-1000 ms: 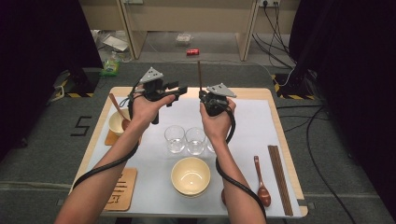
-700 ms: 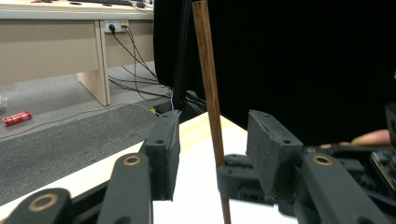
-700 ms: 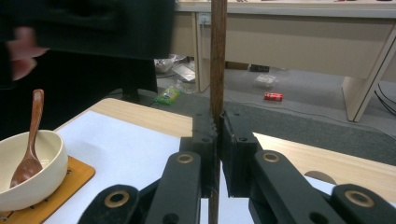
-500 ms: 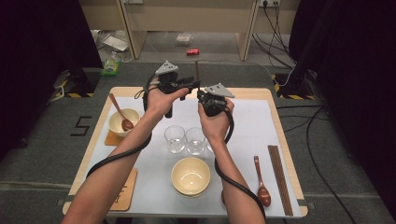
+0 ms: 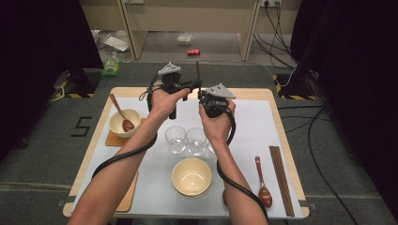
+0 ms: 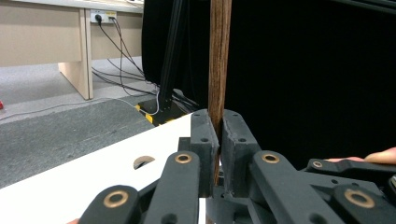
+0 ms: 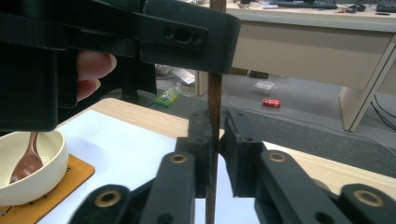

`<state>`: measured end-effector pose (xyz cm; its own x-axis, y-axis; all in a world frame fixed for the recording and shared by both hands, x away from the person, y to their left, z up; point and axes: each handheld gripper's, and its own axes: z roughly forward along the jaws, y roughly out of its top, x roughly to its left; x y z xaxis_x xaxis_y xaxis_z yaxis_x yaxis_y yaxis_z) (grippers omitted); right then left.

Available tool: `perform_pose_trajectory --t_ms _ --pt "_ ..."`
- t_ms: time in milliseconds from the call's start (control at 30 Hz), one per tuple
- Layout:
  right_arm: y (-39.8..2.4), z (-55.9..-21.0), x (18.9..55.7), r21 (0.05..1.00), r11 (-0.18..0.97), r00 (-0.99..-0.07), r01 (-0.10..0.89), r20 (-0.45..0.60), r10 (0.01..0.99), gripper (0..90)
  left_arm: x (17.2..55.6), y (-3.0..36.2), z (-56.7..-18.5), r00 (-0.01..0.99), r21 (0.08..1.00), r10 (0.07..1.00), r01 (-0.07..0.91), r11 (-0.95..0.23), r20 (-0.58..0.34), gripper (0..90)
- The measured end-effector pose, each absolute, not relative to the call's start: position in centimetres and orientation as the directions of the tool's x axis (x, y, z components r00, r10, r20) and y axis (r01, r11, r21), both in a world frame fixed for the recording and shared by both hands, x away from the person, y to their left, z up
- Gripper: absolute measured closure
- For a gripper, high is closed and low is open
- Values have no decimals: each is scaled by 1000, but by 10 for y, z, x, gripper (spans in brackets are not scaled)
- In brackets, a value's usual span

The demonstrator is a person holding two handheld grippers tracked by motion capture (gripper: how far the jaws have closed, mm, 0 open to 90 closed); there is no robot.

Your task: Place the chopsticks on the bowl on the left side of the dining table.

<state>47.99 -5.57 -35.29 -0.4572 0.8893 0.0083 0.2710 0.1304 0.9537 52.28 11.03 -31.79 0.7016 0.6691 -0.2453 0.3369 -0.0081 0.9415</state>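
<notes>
Left hand-held gripper (image 6: 218, 135) just closed, clamping upright chopstick (image 6: 219, 56), right hand-held gripper (image 7: 215, 135) loosening, chopstick between.

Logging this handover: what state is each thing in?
Chopstick: upright, between both tongs.
Left tongs: just been closing, pressing on it.
Right tongs: just been opening, small gap beside it.
Glasses: upright, empty.
Near bowl: empty.
Left bowl: holds a spoon.

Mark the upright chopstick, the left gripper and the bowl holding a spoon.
chopstick (image 6: 219, 56), left gripper view, bare shaft above the jaws
left gripper (image 5: 197, 85), high view, jaw tips at the chopstick
bowl (image 5: 115, 125), high view, left rim
</notes>
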Motion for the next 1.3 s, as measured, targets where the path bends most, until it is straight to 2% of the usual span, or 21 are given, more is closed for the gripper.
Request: perform_pose_trajectory --t_ms 333,833,1300 --pt "-64 -351 469 948 167 -459 272 -24 888 701 521 121 -313 679 954 701 301 9 -221 840" --pt "-106 -353 458 935 165 -396 314 -29 918 683 500 151 -299 654 971 739 238 2 -162 840" --pt "-134 -361 451 928 145 -347 343 -18 938 679 483 185 -304 608 969 779 248 -1 -155 840"
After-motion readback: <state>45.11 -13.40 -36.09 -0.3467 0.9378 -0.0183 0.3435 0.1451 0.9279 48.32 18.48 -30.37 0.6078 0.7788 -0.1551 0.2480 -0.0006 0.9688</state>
